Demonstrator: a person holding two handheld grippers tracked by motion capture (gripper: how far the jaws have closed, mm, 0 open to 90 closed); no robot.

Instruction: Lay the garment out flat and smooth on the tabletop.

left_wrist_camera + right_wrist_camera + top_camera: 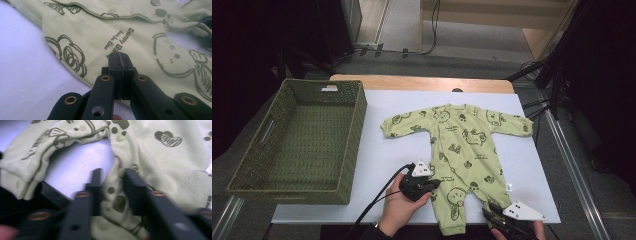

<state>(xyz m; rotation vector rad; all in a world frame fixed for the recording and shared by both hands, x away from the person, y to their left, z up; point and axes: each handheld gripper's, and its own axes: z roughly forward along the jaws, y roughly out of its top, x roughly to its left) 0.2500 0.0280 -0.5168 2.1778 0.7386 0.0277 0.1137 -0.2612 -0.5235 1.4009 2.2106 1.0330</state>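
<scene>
Green cotton, printed all over with dark cartoon figures: a baby romper (pixel 460 150) lies flat on its back on the white sheet (pixel 392 150) that covers the table, arms spread, legs pointing toward the person. Beside the romper, off its one sleeve, stands a green woven basket (pixel 252 165), well apart from the cloth.

At the romper's side seam, about hip height on the basket's side, the left gripper (pixel 119 56) rests with its jaws pressed fully together; in the left gripper view the tips lie on the fabric near the printed lettering, and I cannot tell whether any cloth is pinched between them.

At the romper's far leg cuff, the right gripper (pixel 112 183) has a bunched fold of the leg between its jaws, which stand a little apart around the cloth.
</scene>
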